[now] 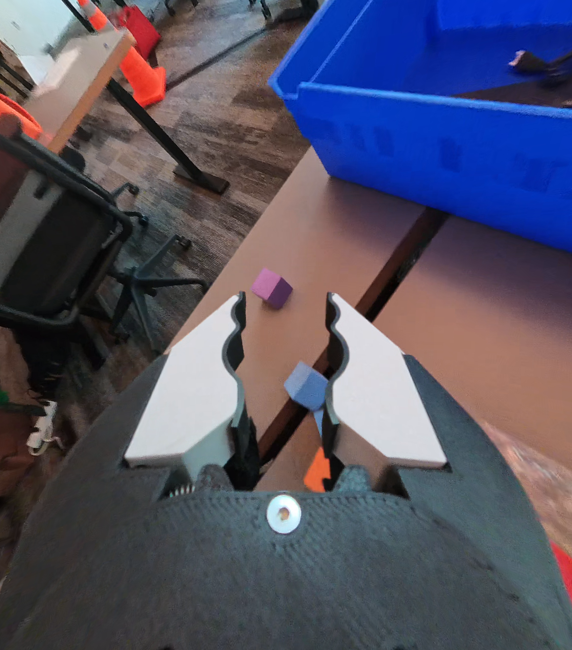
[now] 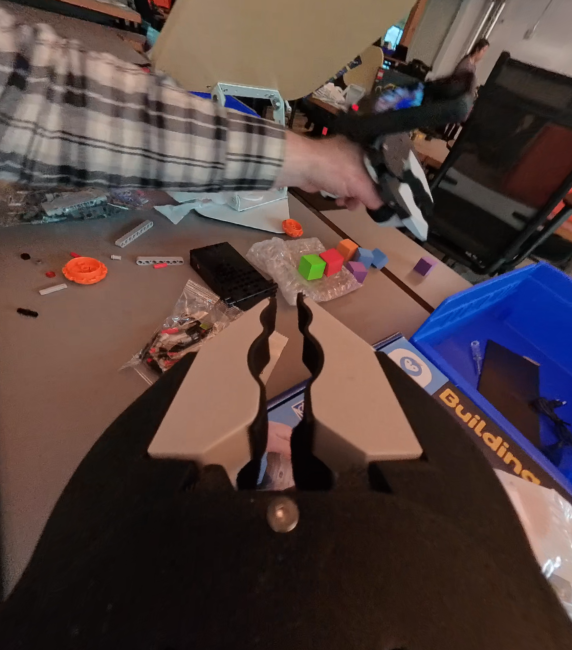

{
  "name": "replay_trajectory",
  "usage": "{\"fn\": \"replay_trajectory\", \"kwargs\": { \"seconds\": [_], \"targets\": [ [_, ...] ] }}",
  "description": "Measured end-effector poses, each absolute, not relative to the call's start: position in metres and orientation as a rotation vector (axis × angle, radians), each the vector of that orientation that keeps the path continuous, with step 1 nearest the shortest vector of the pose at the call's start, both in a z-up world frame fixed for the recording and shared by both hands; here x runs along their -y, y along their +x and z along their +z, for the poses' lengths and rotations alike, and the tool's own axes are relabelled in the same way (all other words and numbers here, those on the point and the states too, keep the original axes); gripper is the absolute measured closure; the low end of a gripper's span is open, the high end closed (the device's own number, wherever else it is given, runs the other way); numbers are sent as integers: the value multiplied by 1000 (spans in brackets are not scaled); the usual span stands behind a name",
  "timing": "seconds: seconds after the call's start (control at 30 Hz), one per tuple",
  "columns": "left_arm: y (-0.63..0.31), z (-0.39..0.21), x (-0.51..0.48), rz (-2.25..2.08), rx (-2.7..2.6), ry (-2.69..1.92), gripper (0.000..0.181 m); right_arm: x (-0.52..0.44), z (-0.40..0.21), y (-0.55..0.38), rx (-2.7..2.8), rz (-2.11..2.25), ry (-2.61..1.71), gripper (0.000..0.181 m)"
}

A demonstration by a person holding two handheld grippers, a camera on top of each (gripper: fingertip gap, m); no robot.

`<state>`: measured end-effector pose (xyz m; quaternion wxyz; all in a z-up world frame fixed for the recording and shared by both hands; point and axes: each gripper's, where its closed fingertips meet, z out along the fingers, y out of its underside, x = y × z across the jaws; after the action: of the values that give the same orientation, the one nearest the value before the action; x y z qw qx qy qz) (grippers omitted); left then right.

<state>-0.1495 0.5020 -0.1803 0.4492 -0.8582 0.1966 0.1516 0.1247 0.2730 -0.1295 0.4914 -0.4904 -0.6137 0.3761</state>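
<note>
Blue cube (image 1: 305, 385) between spread left tool (image 1: 284, 299) (tilted down); right tool (image 2: 285, 299) near-closed, empty

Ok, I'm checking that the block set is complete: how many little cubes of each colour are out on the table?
Green cube: 1
Red cube: 1
Orange cube: 1
Blue cubes: 2
Purple cubes: 2
Total: 7

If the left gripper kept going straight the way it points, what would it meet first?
Probably the purple cube, which sits alone on the table just beyond the open left gripper, slightly left of centre. The blue cube lies between the fingers already. Depth is uncertain.
</note>
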Motion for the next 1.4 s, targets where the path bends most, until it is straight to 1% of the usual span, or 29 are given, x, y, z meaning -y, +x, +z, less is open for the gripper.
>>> {"fn": "replay_trajectory", "kwargs": {
  "seconds": [0.07, 0.1, 0.27, 0.3, 0.33, 0.37, 0.4, 0.57, 0.67, 0.83, 1.0, 1.1, 1.27, 1.4],
  "targets": [
    [-158, -199, -526, 317, -467, -2194, 128, -269, -126, 129, 1495, 894, -1127, 171],
    [-161, -208, -535, 294, -475, -2231, 126, -266, -122, 131, 1492, 901, -1094, 170],
    [-189, -248, -563, 449, -633, -2347, 126, -261, -117, 138, 1473, 937, -1053, 170],
    [-193, -254, -565, 446, -639, -2370, 129, -261, -118, 138, 1476, 923, -1048, 171],
    [-194, -260, -565, 416, -640, -2387, 134, -261, -119, 138, 1480, 915, -1046, 171],
    [-192, -263, -566, 387, -640, -2384, 142, -260, -120, 138, 1486, 918, -1046, 171],
    [-192, -264, -567, 378, -637, -2379, 145, -259, -121, 137, 1492, 926, -1045, 171],
    [-189, -261, -561, 322, -601, -2363, 148, -255, -126, 134, 1522, 912, -1039, 171],
    [-174, -246, -548, 271, -570, -2323, 148, -259, -123, 137, 1502, 914, -1040, 172],
    [-117, -198, -514, 252, -631, -2206, 148, -273, -110, 149, 1422, 944, -1049, 173],
    [-25, -158, -457, 130, -750, -2100, 149, -305, -98, 173, 1295, 917, -1103, 174],
    [33, -159, -422, 52, -902, -2051, 148, -321, -89, 189, 1203, 962, -1126, 175],
    [109, -175, -383, -41, -1123, -1980, 148, -336, -86, 202, 1137, 984, -1155, 175],
    [134, -191, -365, -75, -1276, -1967, 148, -340, -86, 206, 1122, 990, -1158, 175]
  ]
}}
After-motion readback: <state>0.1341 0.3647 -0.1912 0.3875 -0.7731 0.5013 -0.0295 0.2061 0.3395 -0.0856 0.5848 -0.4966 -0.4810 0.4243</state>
